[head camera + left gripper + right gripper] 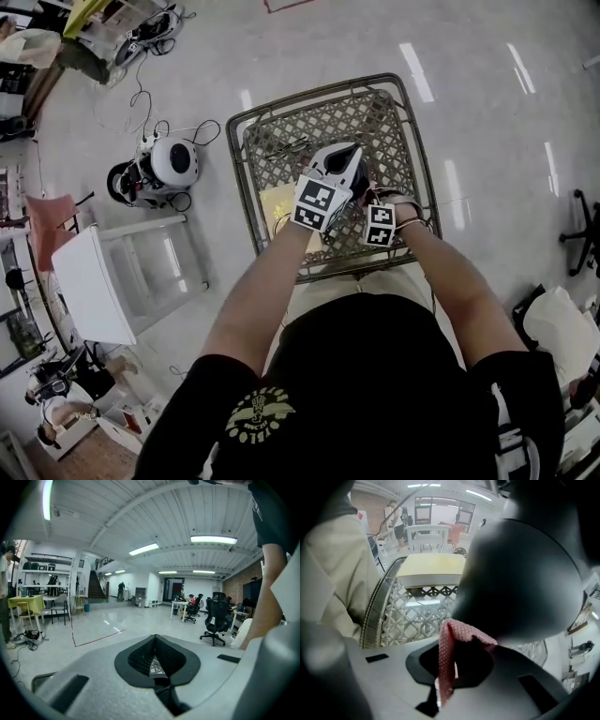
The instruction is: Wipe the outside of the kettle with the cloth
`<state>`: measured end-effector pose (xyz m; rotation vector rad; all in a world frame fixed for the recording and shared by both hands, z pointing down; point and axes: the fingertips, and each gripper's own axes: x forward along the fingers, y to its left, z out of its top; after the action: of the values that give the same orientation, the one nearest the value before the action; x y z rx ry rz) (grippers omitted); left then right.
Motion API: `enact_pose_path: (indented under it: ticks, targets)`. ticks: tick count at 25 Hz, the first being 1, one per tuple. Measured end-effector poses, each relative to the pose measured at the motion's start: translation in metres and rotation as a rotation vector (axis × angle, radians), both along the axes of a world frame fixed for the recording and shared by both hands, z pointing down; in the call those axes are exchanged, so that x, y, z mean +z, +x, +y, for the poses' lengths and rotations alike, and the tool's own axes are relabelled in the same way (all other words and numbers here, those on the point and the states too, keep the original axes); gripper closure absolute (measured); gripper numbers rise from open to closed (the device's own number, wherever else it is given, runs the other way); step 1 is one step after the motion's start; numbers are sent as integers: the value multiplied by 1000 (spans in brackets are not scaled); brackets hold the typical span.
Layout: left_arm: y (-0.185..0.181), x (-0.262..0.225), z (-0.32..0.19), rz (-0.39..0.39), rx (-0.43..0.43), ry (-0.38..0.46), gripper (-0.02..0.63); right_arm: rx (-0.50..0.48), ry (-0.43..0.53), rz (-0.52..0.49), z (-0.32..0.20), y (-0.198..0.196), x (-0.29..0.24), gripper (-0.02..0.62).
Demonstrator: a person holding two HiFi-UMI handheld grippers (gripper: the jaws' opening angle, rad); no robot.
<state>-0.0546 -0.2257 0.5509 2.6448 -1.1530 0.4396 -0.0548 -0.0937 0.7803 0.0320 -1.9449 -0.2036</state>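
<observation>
Where the right tool [449,644] points steeply down over the lattice worktop [309,122], its jaws are clamped on a pink cloth [446,667]. The cloth stands up out of them as a narrow fold and bends over at the top. That bent top lies against the kettle [520,573] — a dark, rounded body filling the upper right of the right gripper view, just above and right of the jaws. It is blurred and cut off by the frame, so its long axis and the way it points cannot be told. In the head view it sits over the middle of the worktop, mostly hidden between the two tools; whether it rests there cannot be told. The left tool [154,639] points nearly level out into the room, its pads together at the tips with nothing seen between them. A yellow slab [433,571] lies flat on the worktop — apart from the kettle, toward the person's left.
</observation>
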Motion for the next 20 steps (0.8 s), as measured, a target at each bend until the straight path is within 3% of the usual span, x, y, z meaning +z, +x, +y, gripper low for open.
enact_pose_path:
  ticks: [11, 20]
  targets:
    - [2, 7, 1, -4, 1, -1, 601, 0, -61, -113, 40, -56, -13, 577]
    - [3, 2, 1, -2, 7, 2, 601, 71, -75, -96, 31, -38, -12, 577]
